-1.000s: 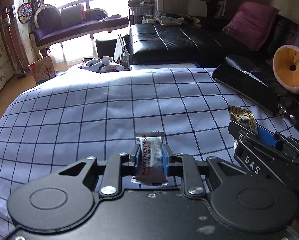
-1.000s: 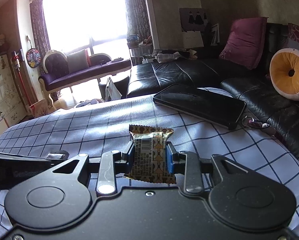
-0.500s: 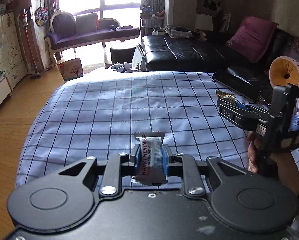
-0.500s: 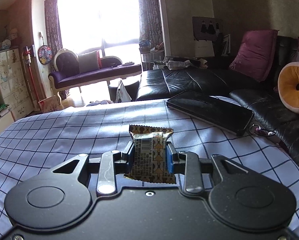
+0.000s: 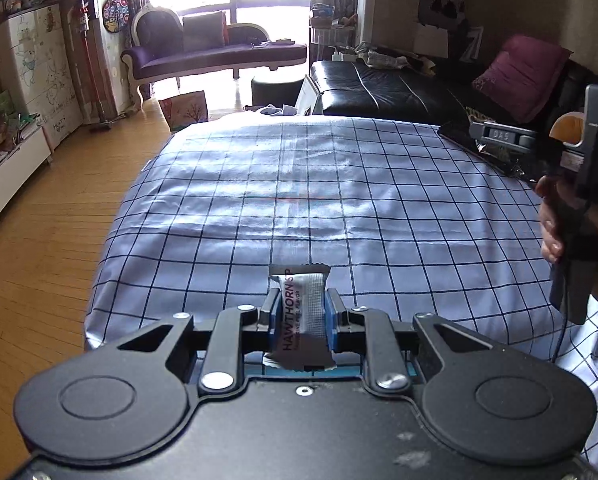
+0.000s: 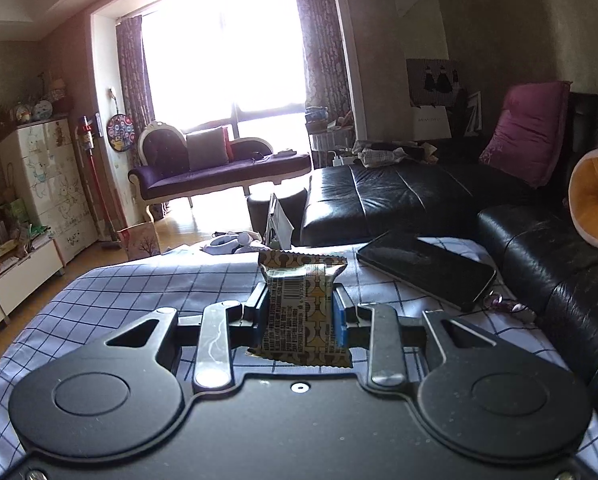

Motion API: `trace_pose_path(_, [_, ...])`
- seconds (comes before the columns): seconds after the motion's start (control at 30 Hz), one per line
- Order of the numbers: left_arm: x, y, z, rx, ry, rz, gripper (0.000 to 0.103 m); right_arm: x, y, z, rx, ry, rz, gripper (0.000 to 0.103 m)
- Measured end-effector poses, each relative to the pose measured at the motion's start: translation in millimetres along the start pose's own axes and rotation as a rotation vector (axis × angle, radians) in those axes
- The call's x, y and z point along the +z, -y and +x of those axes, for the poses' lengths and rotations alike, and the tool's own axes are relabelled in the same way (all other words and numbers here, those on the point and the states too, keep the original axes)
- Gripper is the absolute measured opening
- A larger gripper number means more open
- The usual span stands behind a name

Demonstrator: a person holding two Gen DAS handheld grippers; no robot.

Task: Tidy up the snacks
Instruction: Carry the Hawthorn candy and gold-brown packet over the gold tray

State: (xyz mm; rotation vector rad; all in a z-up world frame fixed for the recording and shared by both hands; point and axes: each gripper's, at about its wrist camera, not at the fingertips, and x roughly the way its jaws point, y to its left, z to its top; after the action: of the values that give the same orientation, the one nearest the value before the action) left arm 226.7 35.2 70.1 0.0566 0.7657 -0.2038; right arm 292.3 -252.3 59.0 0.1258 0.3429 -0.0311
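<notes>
Snacks held clear of the bed for sorting.
Left hand-held gripper (image 5: pixel 300 314) clamped a hawthorn packet (image 5: pixel 302 316); right hand-held gripper (image 6: pixel 300 312) clamped a gold packet (image 6: pixel 301 312), both pinched mid-wrapper.

A: State the light source.

B: Daylight enters through the window (image 6: pixel 227 60) at the far end of the room; it is overexposed to plain white in both views.

A: Effect on the room?

B: The wooden floor (image 5: pixel 51 216) shows glare. The black sofa (image 6: pixel 379 200) carries bright reflections. The side walls stay dim.

A: Image quality?

B: Sharp at centre. Fisheye distortion bends straight lines toward the edges; the corners darken in the right wrist view.
</notes>
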Motion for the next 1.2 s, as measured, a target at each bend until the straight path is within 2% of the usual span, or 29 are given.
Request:
trace_pose_path(0.23, [-14.5, 6.1, -23.2, -0.027, -0.021, 0.004, 0.022, 17.8, -5.9, -78.4, 0.049, 0.045, -0.022, 0.041])
trace_pose_path(0.43, [-32.5, 16.6, -35.6, -0.043, -0.051, 0.039, 0.022, 0.2, -6.7, -123.8, 0.076, -0.015, 0.021, 0.041])
trace_pose_path(0.77, [-63.5, 30.2, -42.2, -0.038, -0.102, 0.065, 0.022, -46.8, -0.6, -164.0, 0.049, -0.127, 0.098, 0.041])
trace_pose_path(1.07, [-93.4, 30.3, -43.3, 0.024, -0.151, 0.054, 0.022, -83.7, -15.4, -193.2, 0.050, -0.215, 0.067, 0.041])
trace_pose_path(1.2, [-105.6, 28.1, -46.5, 0.025, -0.179, 0.041, 0.022, -97.5, -25.2, -206.5, 0.052, -0.233, 0.042, 0.041])
